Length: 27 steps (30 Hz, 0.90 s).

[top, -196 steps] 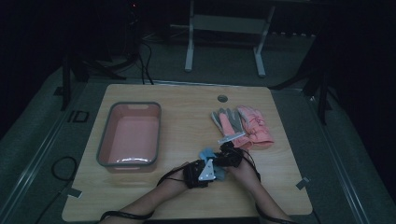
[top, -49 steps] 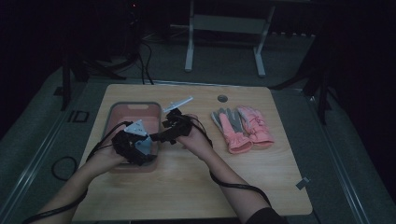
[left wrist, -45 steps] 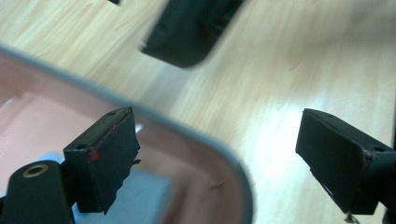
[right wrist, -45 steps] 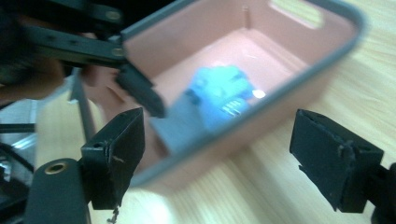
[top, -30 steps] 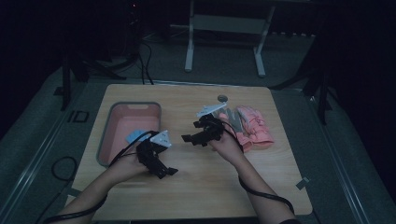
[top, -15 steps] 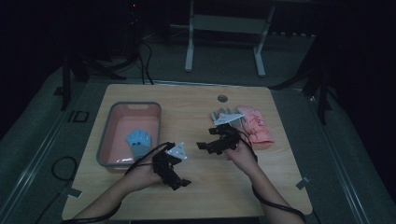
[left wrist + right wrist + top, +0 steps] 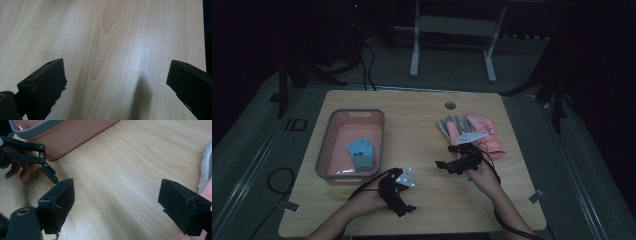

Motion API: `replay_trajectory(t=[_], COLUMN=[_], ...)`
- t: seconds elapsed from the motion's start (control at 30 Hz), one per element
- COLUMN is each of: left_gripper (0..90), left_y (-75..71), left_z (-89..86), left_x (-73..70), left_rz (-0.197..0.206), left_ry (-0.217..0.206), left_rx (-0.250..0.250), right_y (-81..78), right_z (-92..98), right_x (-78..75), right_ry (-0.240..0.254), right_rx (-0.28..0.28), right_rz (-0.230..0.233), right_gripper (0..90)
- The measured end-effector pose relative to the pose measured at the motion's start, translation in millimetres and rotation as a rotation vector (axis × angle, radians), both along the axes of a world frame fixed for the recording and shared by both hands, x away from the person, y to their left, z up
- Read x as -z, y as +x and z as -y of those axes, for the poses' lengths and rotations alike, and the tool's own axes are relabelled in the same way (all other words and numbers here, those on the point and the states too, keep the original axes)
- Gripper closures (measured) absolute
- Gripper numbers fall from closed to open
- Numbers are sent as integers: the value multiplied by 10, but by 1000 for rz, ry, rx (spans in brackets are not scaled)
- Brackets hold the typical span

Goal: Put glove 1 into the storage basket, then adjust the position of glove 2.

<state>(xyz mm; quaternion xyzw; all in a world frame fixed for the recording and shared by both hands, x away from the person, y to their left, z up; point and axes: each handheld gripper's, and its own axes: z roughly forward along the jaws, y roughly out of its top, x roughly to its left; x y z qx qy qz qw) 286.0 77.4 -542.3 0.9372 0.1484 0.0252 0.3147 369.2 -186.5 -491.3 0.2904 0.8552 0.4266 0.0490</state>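
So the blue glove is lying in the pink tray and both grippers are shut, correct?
Not quite. The blue glove does lie in the pink tray, but both grippers are open: each gripper view shows its jaws wide apart over bare table, holding nothing.

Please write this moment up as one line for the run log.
blue glove in pink bin | left gripper open, empty | right gripper open, beside pink gloves | table

A light wooden table point(image 7: 422, 120) carries a pink tub point(image 7: 338, 127) and pink gloves point(image 7: 474, 131).
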Motion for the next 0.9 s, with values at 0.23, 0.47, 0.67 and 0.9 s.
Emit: replay_trajectory(t=[0.23,0.47,0.67,0.9], left_gripper=[26,26,26,25], left_y=[-43,-96,-105,-98], left_z=[-32,-9,-32,-54], left_x=[76,63,45,84], left_rz=[-12,6,13,-3], left_ry=[-22,-40,-55,-51], left_rx=[-4,11,-2,-6], right_y=[-108,7,382,826], right_z=[186,504,740,744], right_x=[61,-2,-86,45], right_ry=[23,-4,-42,-100], right_rx=[47,154,255,276], right_rz=[-21,11,38,-20], right_gripper=[146,604,599,611])
